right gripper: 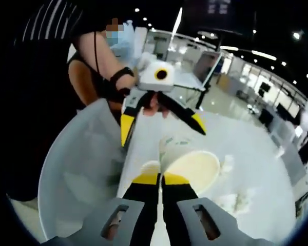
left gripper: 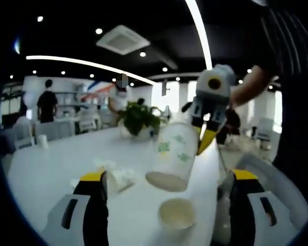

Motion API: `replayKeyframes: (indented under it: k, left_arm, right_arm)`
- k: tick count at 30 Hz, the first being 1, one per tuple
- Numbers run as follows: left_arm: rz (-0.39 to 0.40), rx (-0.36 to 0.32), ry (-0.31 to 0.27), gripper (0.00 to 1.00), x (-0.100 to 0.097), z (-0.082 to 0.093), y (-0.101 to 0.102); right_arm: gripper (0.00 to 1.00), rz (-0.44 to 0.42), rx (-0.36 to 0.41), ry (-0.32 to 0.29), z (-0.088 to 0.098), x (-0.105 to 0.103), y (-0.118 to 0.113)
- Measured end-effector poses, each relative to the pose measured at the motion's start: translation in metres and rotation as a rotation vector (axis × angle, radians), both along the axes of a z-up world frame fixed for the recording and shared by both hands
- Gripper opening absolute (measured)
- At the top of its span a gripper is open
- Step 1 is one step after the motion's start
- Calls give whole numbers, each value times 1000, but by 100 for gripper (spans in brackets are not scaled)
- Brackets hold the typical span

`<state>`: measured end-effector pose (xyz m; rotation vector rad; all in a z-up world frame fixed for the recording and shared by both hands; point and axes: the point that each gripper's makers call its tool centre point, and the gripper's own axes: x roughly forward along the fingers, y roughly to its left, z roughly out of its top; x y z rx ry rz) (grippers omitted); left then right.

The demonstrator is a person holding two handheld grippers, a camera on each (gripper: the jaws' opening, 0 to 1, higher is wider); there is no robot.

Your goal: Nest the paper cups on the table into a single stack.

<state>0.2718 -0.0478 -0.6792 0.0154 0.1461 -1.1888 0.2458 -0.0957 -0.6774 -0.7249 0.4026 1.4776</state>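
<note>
**Held cup above the waiting cup**

The right gripper (right gripper: 161, 179) pinches the rim of the printed paper cup (left gripper: 171, 156), which hangs tilted just above the second cup (left gripper: 176, 213) on the tabletop (left gripper: 51, 169). The left gripper (left gripper: 167, 182) has spread fingers, holding nothing. The tilt may knock over the second cup. Green print, unreadable.

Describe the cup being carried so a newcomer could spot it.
On the white table, in front of the plant, the right gripper holds a tilted cup in mid-air. It bears green print; the other cup stands below on the table.
</note>
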Motion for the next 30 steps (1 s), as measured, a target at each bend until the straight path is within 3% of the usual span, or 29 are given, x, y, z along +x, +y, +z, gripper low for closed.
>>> replayKeyframes:
  k: [6,8,22,24,26,28,30]
  left_arm:
    - [-22,30,12,98,-5,-8,3]
    - [-29,50,25,97,-8,-13,4]
    - [-54,62,70,98,-19,-31,7]
    - [-57,63,71,98,-19,-32,7]
    - [-57,64,77,98,-20,-35,7]
    - [-57,68,90,98,-20,-40,7]
    - [-51,66,98,98,-19,-42,6]
  right_arm:
    - [0,45,-100,-23,-1,-1,-4]
    - [0,62,-175,-51,-3,0,-9]
    - [0,134,-364,-111,-11,-3,-10]
    - [0,185,-471,-192,-13,3,-15]
    - [0,231,-492,-233,-13,3,-12]
    - [0,229,-483,-197,-15,-2,-5]
    - [0,272,-541,-241,-19,1,-6]
